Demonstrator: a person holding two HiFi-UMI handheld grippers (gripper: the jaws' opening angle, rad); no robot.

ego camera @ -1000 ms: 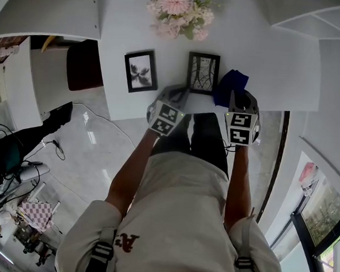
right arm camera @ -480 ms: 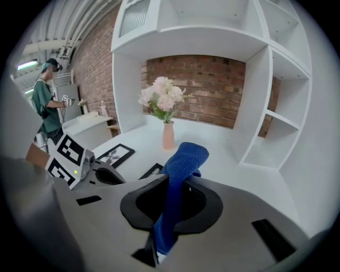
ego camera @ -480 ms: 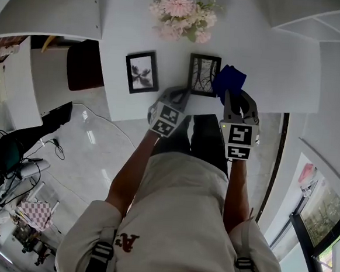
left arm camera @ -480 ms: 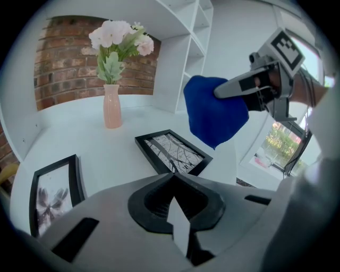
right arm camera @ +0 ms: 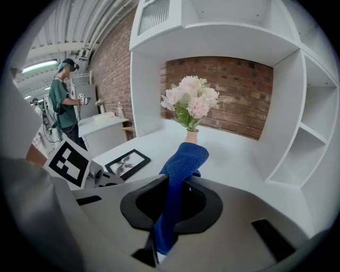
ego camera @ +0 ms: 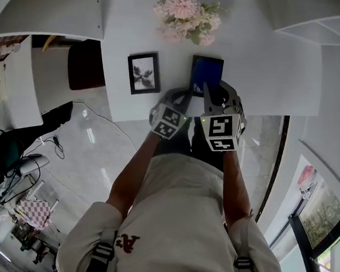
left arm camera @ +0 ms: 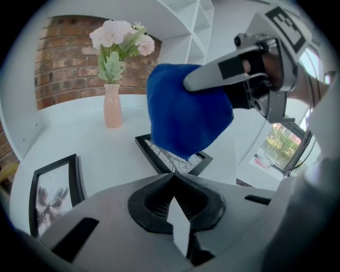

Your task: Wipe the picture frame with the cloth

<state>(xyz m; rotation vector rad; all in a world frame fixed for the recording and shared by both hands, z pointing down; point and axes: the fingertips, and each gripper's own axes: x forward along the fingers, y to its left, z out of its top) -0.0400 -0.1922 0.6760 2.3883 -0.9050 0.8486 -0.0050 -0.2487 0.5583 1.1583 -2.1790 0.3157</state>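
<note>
One risk: picture frame (left arm camera: pixel 159 154) skids under the wipe. Right gripper (ego camera: pixel 218 94) pinches the cloth (left arm camera: pixel 186 114), hanging over it; left gripper (left arm camera: pixel 172 178) closed on nothing, tips seemingly at its corner, so nothing pins it.

The blue cloth (left arm camera: pixel 186 114), pinched in the right claw (right arm camera: pixel 178 183), is hanging over the black picture frame (left arm camera: pixel 172 158) lying just beyond the left claw (left arm camera: pixel 172 178).
</note>
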